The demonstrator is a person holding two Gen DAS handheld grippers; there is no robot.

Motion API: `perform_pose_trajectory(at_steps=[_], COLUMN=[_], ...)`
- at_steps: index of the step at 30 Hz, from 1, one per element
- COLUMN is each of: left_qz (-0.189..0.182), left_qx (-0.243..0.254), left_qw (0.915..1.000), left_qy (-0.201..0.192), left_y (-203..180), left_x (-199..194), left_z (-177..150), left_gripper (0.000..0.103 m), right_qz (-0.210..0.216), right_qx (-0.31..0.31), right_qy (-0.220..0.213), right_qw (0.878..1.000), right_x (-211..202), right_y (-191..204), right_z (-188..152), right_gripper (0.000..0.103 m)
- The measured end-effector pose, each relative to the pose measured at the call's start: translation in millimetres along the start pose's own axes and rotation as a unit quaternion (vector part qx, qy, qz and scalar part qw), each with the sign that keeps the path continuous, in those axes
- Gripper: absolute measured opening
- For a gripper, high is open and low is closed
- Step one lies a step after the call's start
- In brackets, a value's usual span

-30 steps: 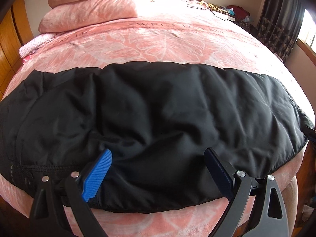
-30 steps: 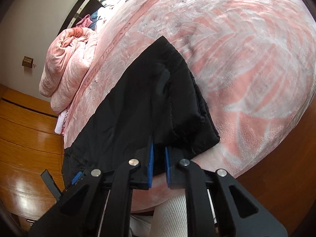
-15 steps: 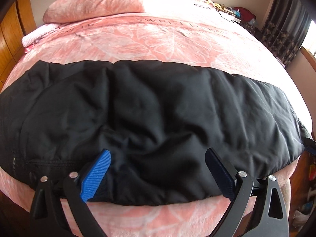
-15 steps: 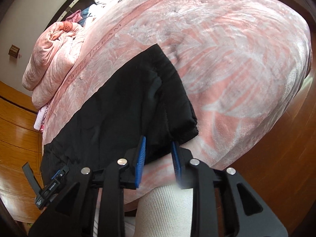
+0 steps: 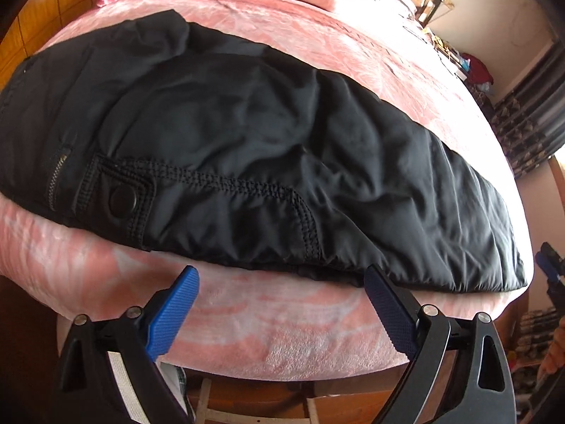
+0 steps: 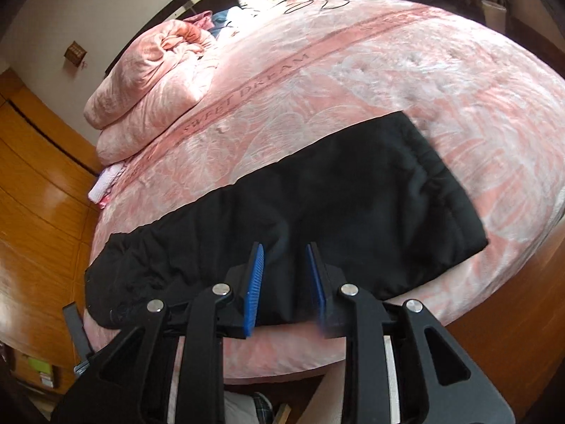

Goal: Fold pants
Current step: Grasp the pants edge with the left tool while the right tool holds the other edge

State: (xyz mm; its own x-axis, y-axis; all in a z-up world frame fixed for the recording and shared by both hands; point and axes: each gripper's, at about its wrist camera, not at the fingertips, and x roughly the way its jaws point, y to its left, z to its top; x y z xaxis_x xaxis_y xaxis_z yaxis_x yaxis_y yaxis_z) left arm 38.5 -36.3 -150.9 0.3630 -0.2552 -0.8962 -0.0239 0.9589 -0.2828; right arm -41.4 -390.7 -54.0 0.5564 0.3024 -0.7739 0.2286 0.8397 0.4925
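I am counting one pair of black pants [image 5: 247, 134] lying on one pink bed [image 5: 282, 332], one snap button [image 5: 122, 199] and one zipper [image 5: 56, 176] on them, and two folded pink quilts [image 6: 152, 81] stacked at the far end.

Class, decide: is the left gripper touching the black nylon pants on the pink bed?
Apart. The left wrist view shows the left gripper open, pink blanket visible between its fingertips and the black nylon pants.

Black padded pants [image 5: 268, 148] folded lengthwise, lying flat across pink bed [image 5: 282, 325] near front edge; zip, snap flap visible.
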Motion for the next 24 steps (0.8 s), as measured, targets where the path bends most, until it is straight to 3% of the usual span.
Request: perform_pose_trajectory(at_steps=[6,7,9,11,14,18,20,21,24], left_qz=[-0.042,-0.045,-0.026,-0.029,-0.016,-0.031,-0.062,-0.068,-0.037], left_qx=[-0.074,-0.087,-0.104,-0.098,-0.054,-0.047,-0.067,-0.079,-0.095], left_qw=[0.9962,0.9951,0.9942,0.9947,0.9984,0.9984,0.9958,0.9946,0.9943], left_qy=[0.016,0.013,0.009,0.01,-0.002,-0.006,0.003,-0.001,-0.028], left_y=[15.4,17.8,23.4,28.8,23.0,20.3,30.9,37.2,61.5], left_x=[18.1,17.4,17.3,20.4,18.2,14.6,8.2,3.0,-16.1], left_z=[15.5,15.4,15.2,14.5,5.7,3.3,3.6,3.4,4.0], left_gripper=[0.093,0.088,0.066,0.06,0.055,0.06,0.077,0.08,0.083], right_qz=[0.046,0.043,0.02,-0.01,-0.006,-0.007,0.005,0.014,0.03], right_qx=[-0.048,-0.058,-0.079,-0.089,-0.083,-0.086,-0.099,-0.107,-0.134], right_qy=[0.084,0.093,0.11,0.124,0.136,0.128,0.119,0.116,0.116], right_qw=[0.994,0.993,0.991,0.988,0.987,0.988,0.988,0.987,0.984], right_x=[69.1,76.9,90.9,103.6,110.6,103.6,97.8,96.1,100.8], right_y=[62.4,67.9,75.2,73.3,62.7,64.9,75.3,82.4,106.8], right_z=[-18.3,-21.0,-27.3,-32.4,-39.8,-37.1,-35.0,-34.6,-35.6], right_gripper=[0.026,0.026,0.027,0.026,0.026,0.028,0.028,0.028,0.03])
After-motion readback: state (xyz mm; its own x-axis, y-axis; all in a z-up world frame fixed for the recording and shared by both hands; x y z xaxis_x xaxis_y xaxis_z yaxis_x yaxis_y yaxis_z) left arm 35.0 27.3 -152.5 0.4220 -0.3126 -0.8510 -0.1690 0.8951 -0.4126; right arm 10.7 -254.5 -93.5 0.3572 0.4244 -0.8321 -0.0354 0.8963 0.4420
